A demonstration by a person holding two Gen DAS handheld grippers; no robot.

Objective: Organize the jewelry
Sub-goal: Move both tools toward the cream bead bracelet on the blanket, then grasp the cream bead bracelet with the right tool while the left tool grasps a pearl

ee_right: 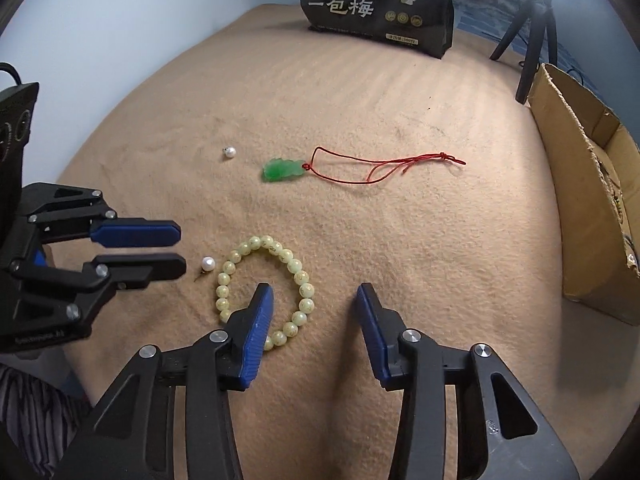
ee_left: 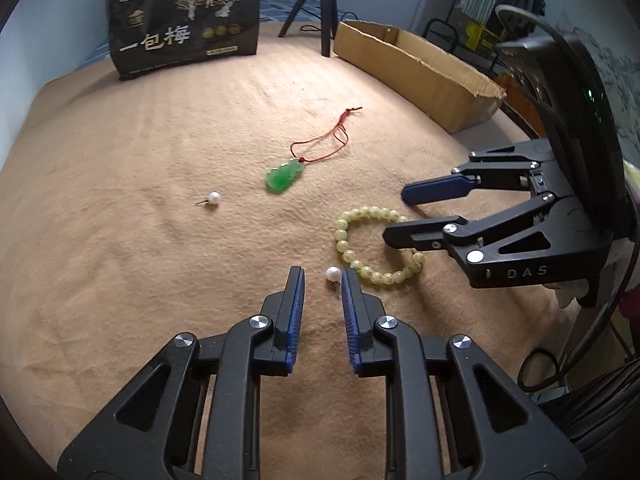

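L gripper (ee_left: 322, 276) hangs low over the tan blanket (ee_left: 140, 240), jaws narrowed to a small gap, nothing pinched; near pearl earring (ee_left: 333, 273) lies just at its right fingertip, outside the gap. R gripper (ee_right: 314, 294) is spread, one finger inside the bead bracelet (ee_right: 262, 280), other outside, pads not pressing beads. Green pendant (ee_left: 283, 176) w/ red cord (ee_left: 324, 142) lies mid-blanket; 2nd pearl earring (ee_left: 214, 197) apart to its left. Cardboard box (ee_left: 420, 68) at the edge.

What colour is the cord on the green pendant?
Red; the cord shows best in the right wrist view, tied to the pendant.
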